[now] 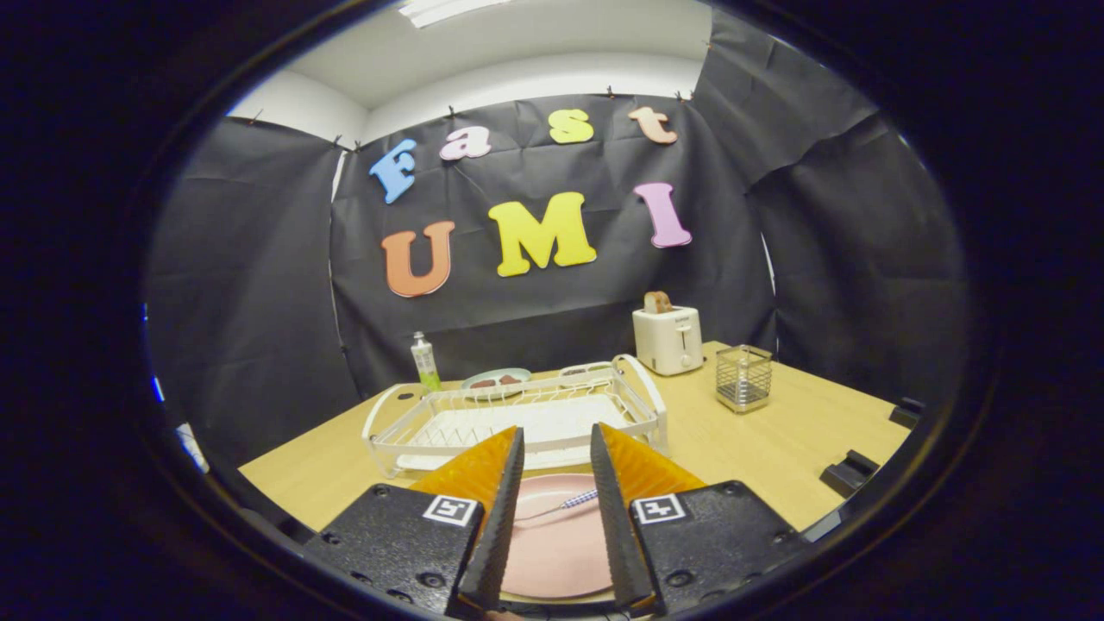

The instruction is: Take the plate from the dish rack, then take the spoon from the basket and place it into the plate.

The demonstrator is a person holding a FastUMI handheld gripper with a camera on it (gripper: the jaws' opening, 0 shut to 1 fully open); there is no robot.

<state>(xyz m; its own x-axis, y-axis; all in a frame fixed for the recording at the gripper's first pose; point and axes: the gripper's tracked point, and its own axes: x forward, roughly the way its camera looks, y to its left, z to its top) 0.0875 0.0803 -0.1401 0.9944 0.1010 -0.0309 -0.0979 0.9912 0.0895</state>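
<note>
Plate (556, 543) position: flat on the tabletop (776, 440), just in front of the dish rack (526, 418) and directly below the gripper (556, 453). Its pink surface shows in the gap between the two fingers. The spoon (565, 503) lies on the plate, handle toward the right finger and bowl toward the left. Judged from this arrangement, both parts of the task appear complete.

Tabletop: a light wooden surface carrying, from largest to smallest, the dish rack, a toaster (667, 339) at the back, a wire basket (743, 378) to the right of the toaster, a second small plate (496, 379) behind the rack, and a bottle (424, 362) at the rack's back left corner.

Fingers: spread apart and released, gripping nothing. Both hang above the plate, with the spoon visible in the gap.

Risks from this position:

1. Finger contact with the plate rim. Cause: lowering or tilting the gripper while withdrawing. Probable result: the plate slides on the smooth tabletop or tips, and the spoon rolls off.
2. Catching the spoon handle. Cause: a sideways sweep of the right finger, which is near the handle end.
3. Striking the dish rack. Cause: forward movement, since the rack stands just beyond the fingertips.

Recommended withdrawal: straight up and back, fingers left apart.
</note>
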